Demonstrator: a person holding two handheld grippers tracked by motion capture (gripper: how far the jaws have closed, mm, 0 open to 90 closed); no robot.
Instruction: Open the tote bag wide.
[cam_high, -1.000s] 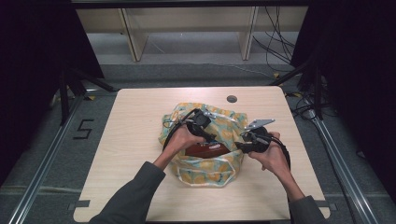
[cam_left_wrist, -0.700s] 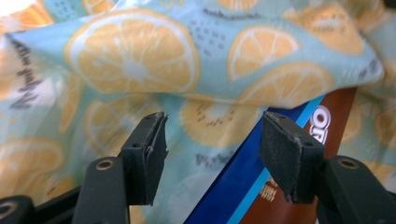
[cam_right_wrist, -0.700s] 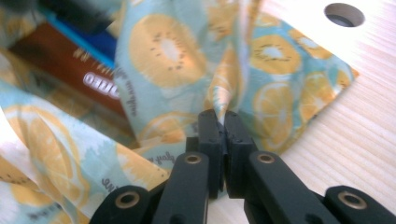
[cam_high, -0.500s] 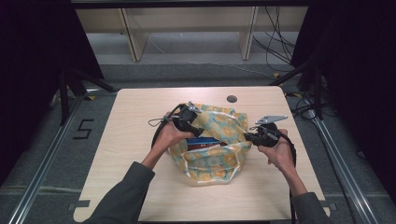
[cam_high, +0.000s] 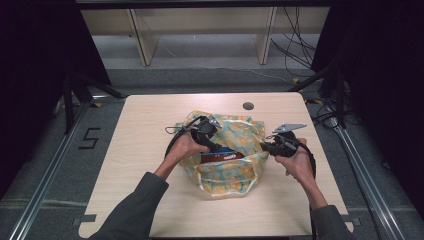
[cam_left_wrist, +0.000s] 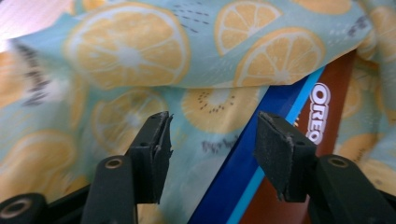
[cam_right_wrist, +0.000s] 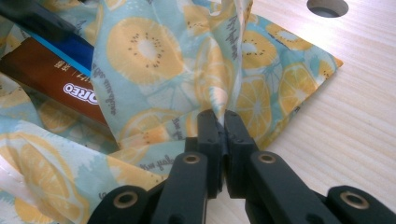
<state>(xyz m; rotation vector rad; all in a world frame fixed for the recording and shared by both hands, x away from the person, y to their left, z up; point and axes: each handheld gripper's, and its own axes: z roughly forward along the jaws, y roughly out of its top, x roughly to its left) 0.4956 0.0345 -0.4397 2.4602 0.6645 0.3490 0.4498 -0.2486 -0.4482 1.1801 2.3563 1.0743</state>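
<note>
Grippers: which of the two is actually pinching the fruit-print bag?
The right gripper: its jaws are shut on a fold of the bag. The left gripper has its jaws apart, pressing nothing.

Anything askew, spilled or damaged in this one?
Nothing spilled or torn. The cookie box lies slanted inside the crumpled fruit-print bag, partly poking out of its mouth. The right gripper pinches the bag's edge.

Oreo box (cam_left_wrist: 285, 154) mostly under bag (cam_left_wrist: 154, 51) fabric (label cut short), bag's left side blurred
</note>
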